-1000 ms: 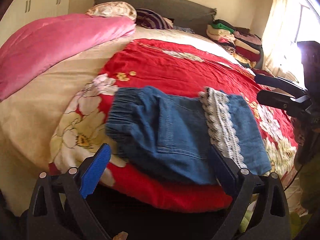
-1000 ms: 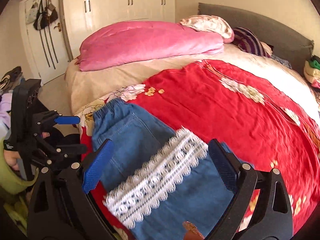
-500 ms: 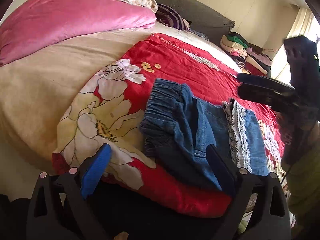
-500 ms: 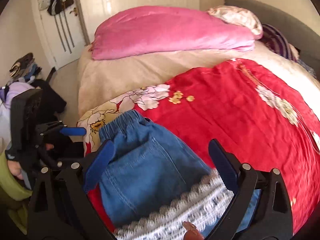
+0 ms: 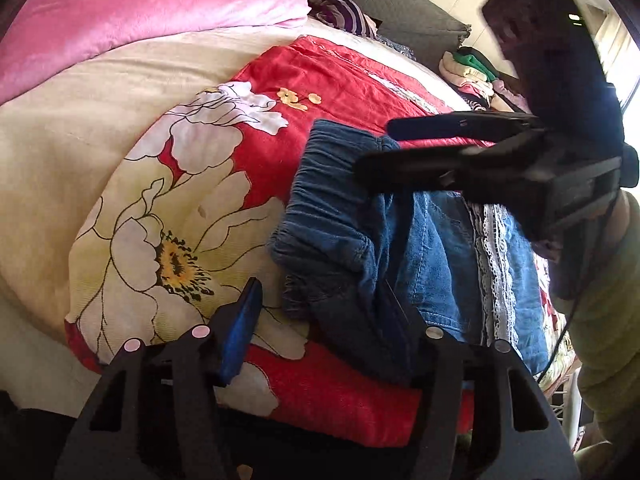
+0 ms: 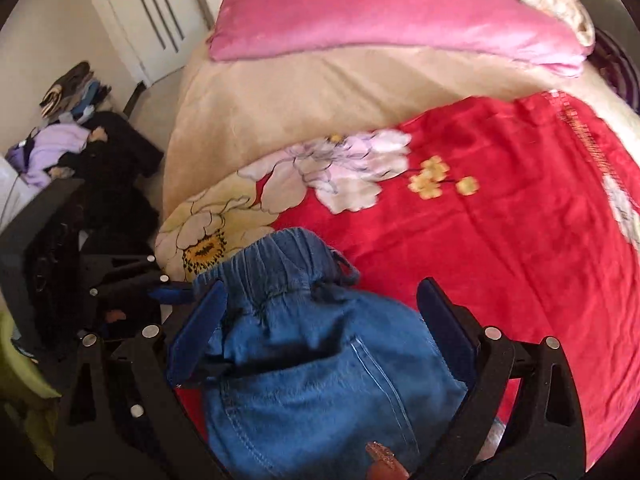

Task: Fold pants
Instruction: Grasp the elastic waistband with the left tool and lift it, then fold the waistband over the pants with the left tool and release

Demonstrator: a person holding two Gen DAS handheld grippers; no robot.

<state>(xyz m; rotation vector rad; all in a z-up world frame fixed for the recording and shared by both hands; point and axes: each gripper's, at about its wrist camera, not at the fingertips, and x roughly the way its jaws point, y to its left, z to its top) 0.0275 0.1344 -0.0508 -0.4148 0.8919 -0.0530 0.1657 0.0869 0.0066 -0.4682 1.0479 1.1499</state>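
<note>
Folded blue denim pants (image 5: 432,248) lie on the red flowered bedspread (image 5: 320,80), elastic waistband (image 5: 320,184) to the left and white lace trim (image 5: 492,260) to the right. My left gripper (image 5: 324,320) sits low at the pants' near waistband corner. Its jaws are closing with that corner between them, and the blue pad (image 5: 240,332) is still off the cloth. My right gripper (image 6: 320,332) hovers open over the waistband end of the pants (image 6: 320,380), cloth lying between its wide pads. In the left wrist view the right gripper (image 5: 376,144) hangs just above the waistband.
A pink duvet (image 5: 140,20) and pillows lie at the head of the bed, and a pile of folded clothes (image 5: 472,72) sits by the headboard. The bed's near edge runs right under my left gripper. Beside the bed, clothes (image 6: 68,140) are heaped near a white door.
My right gripper has swung left from the lace hem to the waistband end. The left gripper has come down and closer to the near waistband corner, and its jaws have narrowed.
</note>
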